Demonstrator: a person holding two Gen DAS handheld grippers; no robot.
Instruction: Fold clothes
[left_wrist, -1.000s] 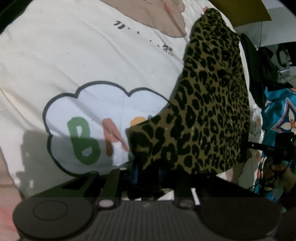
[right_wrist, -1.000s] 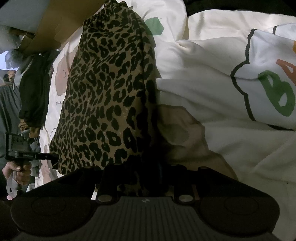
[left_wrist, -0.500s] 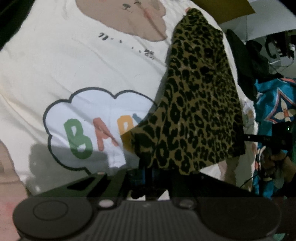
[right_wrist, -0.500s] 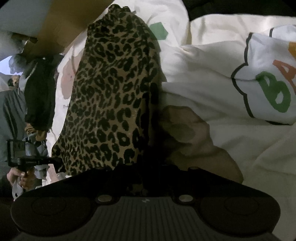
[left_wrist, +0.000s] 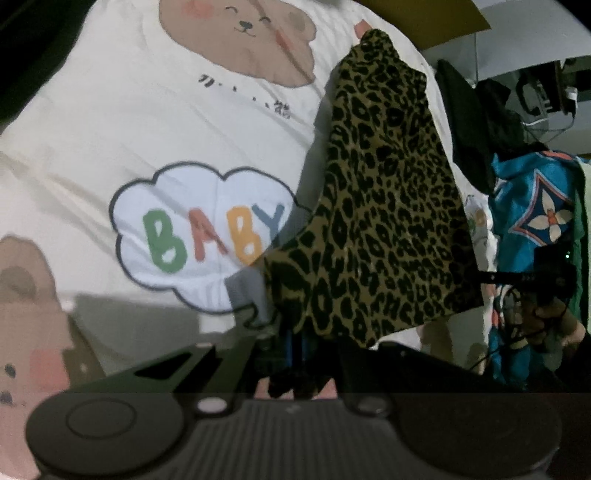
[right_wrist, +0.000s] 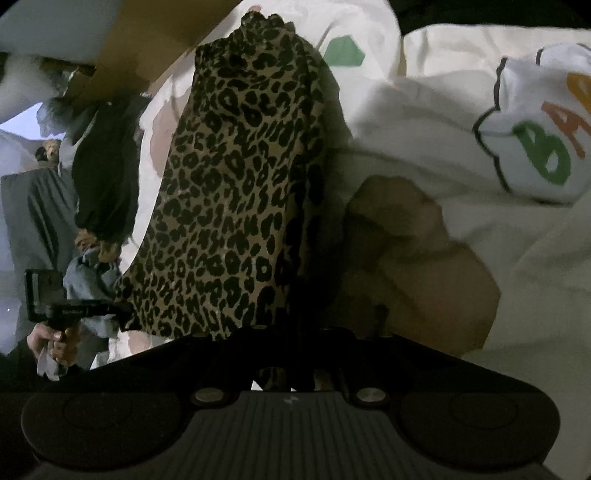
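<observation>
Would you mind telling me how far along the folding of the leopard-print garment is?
Early stage. Done: both bottom corners are gripped. In hand: the leopard-print garment hangs lifted between the left gripper and right gripper, above the cream bedspread. Left: no finished fold shows; laying down and folding remain.

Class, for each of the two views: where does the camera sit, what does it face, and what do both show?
Left wrist: on the left gripper, facing the bedding's BABY cloud; the right gripper's hand shows.
Right wrist: on the right gripper, facing bedding; the left gripper's hand shows.
Shared: the leopard-print garment both jaws hold.
</observation>
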